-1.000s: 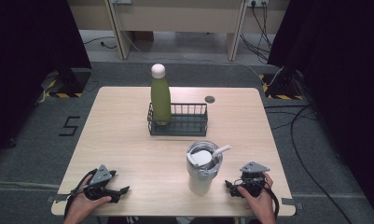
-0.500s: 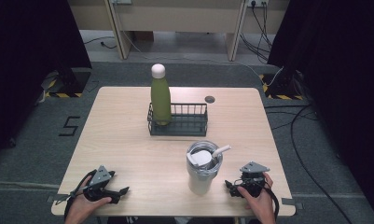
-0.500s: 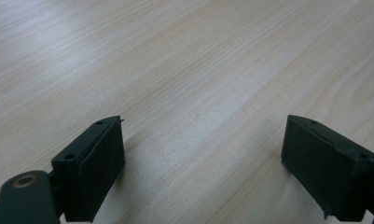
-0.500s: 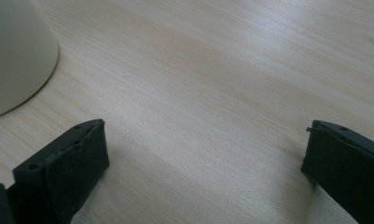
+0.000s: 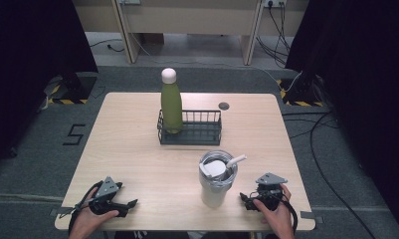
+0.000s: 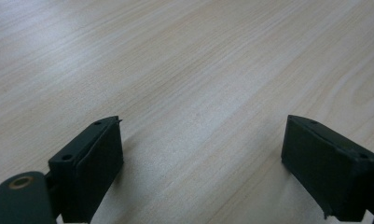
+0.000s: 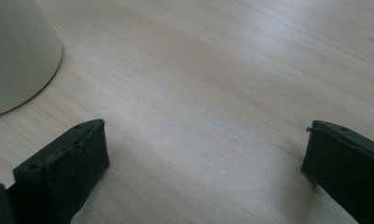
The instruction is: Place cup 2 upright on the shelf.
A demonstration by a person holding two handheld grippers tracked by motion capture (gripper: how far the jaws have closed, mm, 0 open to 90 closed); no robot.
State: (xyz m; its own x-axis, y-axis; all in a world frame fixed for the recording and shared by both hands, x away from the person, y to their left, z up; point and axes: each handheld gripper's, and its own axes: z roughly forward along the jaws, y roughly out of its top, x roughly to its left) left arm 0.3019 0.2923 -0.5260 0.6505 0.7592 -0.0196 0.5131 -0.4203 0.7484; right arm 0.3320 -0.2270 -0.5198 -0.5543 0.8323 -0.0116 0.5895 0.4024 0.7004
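Both pairs of jaws stand wide apart with nothing between them, only bare wood grain of the worktop [image 5: 137, 149] below. The right gripper [image 5: 248, 198] rests near the front edge, jaws aimed leftward at the base of the one tumbler [image 5: 216, 181] just beside it. The tumbler stands upright, long axis vertical, with a white lid and a straw tilting up to the right. The left gripper [image 5: 130, 203] lies at the front left corner, jaws pointing right, well apart from the tumbler. Farther back sits one black wire basket [image 5: 197, 130], with one green bottle [image 5: 171, 102] upright in its left end.
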